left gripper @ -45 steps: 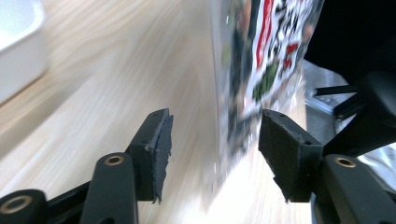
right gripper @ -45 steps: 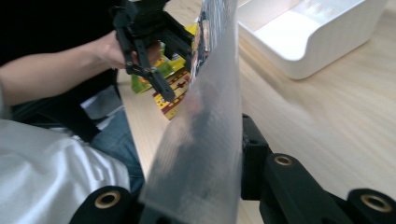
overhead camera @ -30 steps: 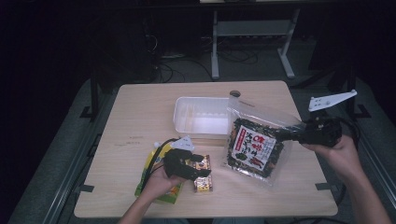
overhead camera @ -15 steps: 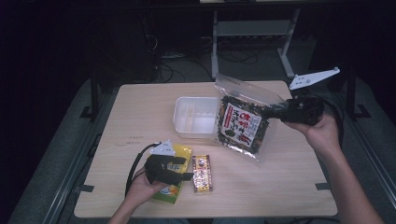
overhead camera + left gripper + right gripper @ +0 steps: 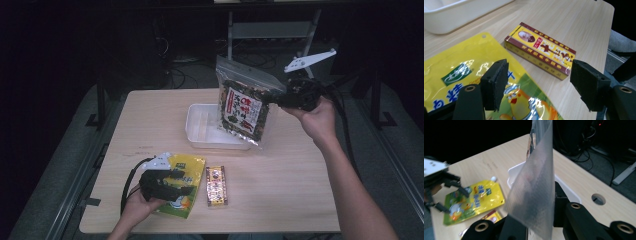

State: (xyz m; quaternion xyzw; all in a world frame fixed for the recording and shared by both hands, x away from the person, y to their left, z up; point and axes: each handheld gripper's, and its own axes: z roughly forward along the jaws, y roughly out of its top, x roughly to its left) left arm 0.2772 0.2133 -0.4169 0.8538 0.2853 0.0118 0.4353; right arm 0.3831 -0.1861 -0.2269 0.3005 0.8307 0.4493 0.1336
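Note:
A clear zip bag of dark seaweed snack [image 5: 243, 110] hangs upright over the right end of the white tray [image 5: 200, 131]. My right gripper [image 5: 280, 100] is shut on the bag's right edge; in the right gripper view the bag's film [image 5: 536, 190] rises between the jaws [image 5: 536, 220]. My left gripper [image 5: 186, 189] lies low over the yellow pouch [image 5: 190, 165] near the table's front. Its jaws [image 5: 539, 85] have just been opening and stand open, gripping nothing. The yellow-and-red box [image 5: 541, 50] lies just beyond them, right of the pouch [image 5: 461, 62].
The wooden table [image 5: 300, 190] has a round cable hole [image 5: 598, 199] near the tray's far side. Cables and a metal stand sit on the dark floor behind the table. The box [image 5: 216, 186] lies flat beside the pouch.
The right gripper has lifted the bag off the table and carried it up and back over the tray. The left gripper has slid left, off the box and onto the pouch.

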